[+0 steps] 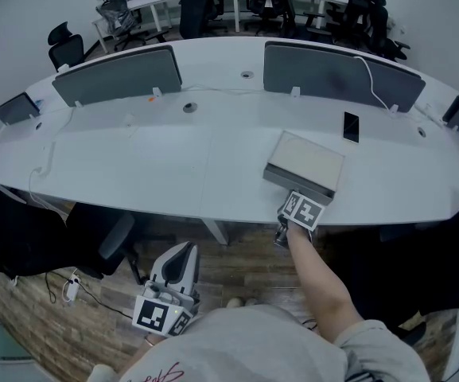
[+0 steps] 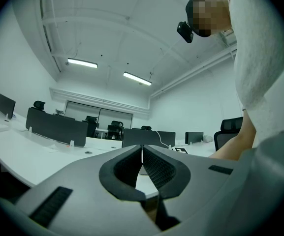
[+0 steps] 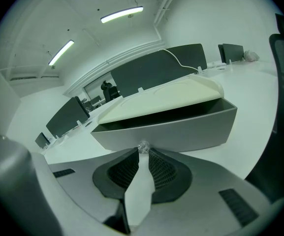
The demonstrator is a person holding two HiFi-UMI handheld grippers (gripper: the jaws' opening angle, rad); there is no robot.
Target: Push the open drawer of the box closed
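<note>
While one drawer [image 3: 181, 129] of one box [image 1: 309, 161] gapes | right gripper [image 3: 142, 154] pinching knob [image 3: 142, 147] | left gripper [image 2: 142, 149] closed, empty

No text, number or brand is legible. The lower-left marker [image 1: 152, 315] and the centre-right marker [image 1: 303, 210] of the head view carry black-and-white square patterns only. Script on the shirt [image 1: 162, 370], bottom edge, is too cut off to read.

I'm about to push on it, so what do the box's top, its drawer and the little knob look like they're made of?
The top is cream, matte and smooth with rounded edges, so probably plastic or painted board. The drawer is grey and matte with thin, even walls, likely plastic or coated board. The knob is clear and catches the light, which suggests glass or acrylic.
</note>
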